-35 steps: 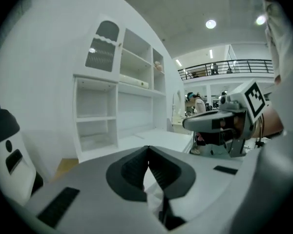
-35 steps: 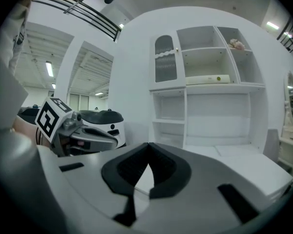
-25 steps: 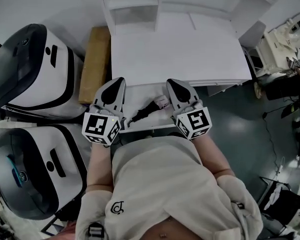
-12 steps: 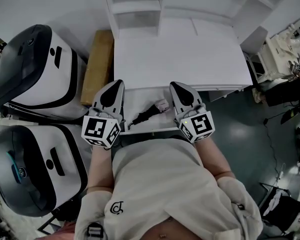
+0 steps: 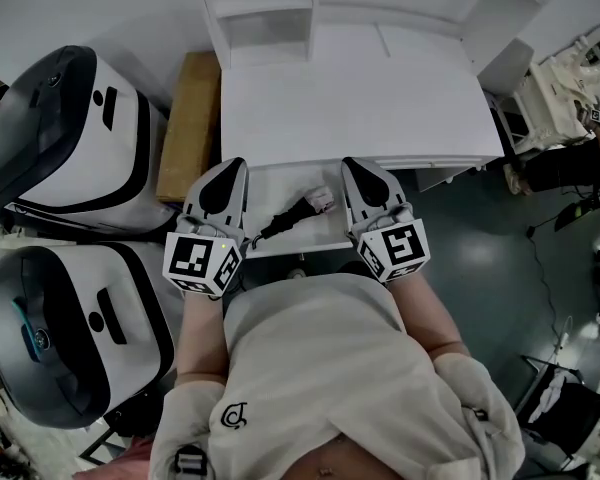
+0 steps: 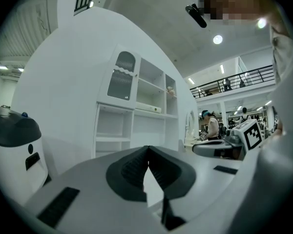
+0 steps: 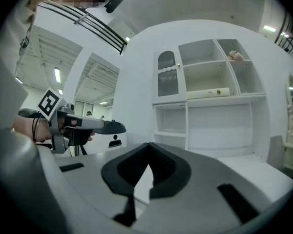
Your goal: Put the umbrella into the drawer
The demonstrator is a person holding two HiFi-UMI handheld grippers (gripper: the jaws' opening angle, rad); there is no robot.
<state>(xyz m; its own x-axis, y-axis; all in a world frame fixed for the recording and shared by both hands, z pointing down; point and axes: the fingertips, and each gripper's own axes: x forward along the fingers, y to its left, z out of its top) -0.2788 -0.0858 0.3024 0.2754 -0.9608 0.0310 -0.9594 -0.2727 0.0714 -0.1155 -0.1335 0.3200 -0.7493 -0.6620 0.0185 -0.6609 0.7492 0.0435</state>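
Observation:
The umbrella (image 5: 290,218), a small folded dark one with a pale end, lies slantwise in the open white drawer (image 5: 310,248) under the desk's front edge. My left gripper (image 5: 230,164) hovers over the drawer's left end and points at the desk, jaws shut with nothing between them (image 6: 148,149). My right gripper (image 5: 358,164) does the same over the drawer's right end, also shut and empty (image 7: 149,146). The umbrella lies between the two grippers, and neither touches it. Each gripper view shows the other gripper off to the side.
The white desk top (image 5: 350,98) carries a shelf unit (image 5: 270,8) at the back. Left of the desk lies a cardboard box (image 5: 190,118) beside two large white-and-dark machines (image 5: 65,138) (image 5: 50,338). Cluttered equipment (image 5: 570,78) stands at the far right.
The right gripper has drifted slightly to the right along the drawer. The left gripper, the umbrella and the drawer have stayed where they were.

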